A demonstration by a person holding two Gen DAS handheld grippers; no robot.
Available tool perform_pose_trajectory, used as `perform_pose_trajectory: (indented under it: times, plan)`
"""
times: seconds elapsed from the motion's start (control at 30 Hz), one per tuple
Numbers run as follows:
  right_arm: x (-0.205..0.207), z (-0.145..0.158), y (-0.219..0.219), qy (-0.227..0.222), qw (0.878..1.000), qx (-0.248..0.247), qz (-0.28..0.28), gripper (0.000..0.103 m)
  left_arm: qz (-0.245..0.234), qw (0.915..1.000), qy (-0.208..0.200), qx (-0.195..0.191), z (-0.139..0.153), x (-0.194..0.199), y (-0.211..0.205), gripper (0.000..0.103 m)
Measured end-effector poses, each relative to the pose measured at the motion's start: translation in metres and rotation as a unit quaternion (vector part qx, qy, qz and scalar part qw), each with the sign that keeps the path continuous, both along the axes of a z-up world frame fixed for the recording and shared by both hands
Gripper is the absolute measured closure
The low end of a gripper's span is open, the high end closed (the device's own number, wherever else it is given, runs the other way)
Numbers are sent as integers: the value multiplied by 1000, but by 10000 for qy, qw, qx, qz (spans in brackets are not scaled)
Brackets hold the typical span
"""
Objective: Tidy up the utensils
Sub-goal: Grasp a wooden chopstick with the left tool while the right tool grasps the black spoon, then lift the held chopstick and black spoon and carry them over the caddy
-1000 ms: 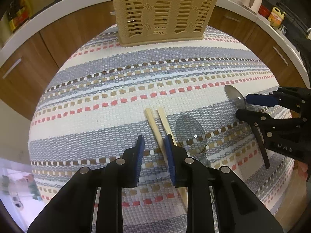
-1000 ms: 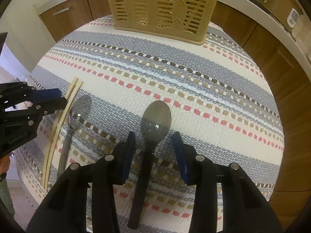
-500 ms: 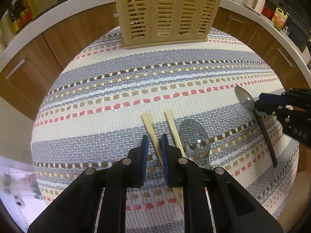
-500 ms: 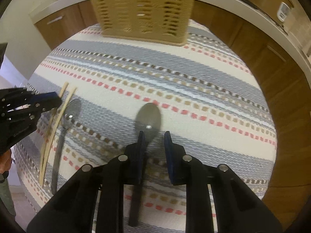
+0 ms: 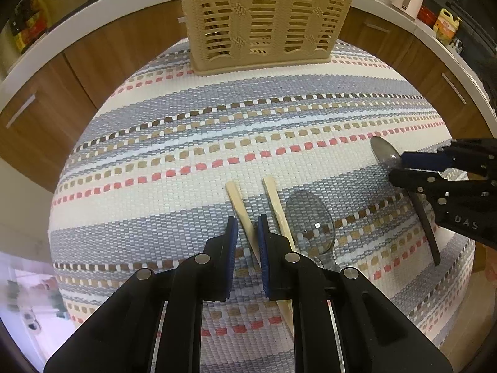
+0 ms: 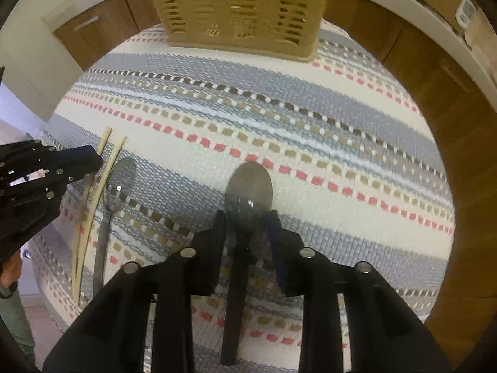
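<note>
Two wooden chopsticks lie on the striped mat. My left gripper (image 5: 247, 227) is shut on the left chopstick (image 5: 240, 209); the right chopstick (image 5: 276, 205) lies just outside its right finger. A metal spoon (image 5: 310, 220) lies beside them. My right gripper (image 6: 247, 217) is shut on the neck of a black-handled spoon (image 6: 248, 186), which looks slightly lifted and blurred. It also shows in the left wrist view (image 5: 383, 152). A beige slatted utensil basket (image 5: 261, 15) stands at the mat's far edge.
The striped woven mat (image 5: 217, 130) covers a small round-looking table. Wooden cabinets and a white counter (image 5: 77, 15) curve behind it. Bottles and containers (image 5: 444, 25) stand on the counter at the far right.
Both grippers have closed: the left on the left chopstick, the right on the black-handled spoon. The right view has shifted and blurred, so the spoon seems to be rising.
</note>
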State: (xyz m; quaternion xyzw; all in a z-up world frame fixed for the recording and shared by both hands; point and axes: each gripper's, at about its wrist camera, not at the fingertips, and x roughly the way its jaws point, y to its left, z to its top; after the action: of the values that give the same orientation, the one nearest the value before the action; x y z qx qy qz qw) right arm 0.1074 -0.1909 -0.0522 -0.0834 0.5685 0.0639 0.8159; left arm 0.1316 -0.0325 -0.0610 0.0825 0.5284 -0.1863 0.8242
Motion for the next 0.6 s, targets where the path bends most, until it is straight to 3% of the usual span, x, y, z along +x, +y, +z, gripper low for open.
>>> perform_pose_trajectory:
  times: [0.13,0.23,0.47,0.6]
  plan:
    - [0,1,9,-50,9998,-80,158,81,-26,10000,-12,4,0,0,-2,90]
    - [-3,6,8,-135,9993,244,239,103,34,10000,-36,-25,-1,3,-1,95]
    - [-3,17,-11,-278,9981,544,90,103,145,9997,-47,-176,-1,6,3,98]
    - [-11,21,-15,-173,9948,983,202,101,199,9993,-11,-312,-1,8,7,98]
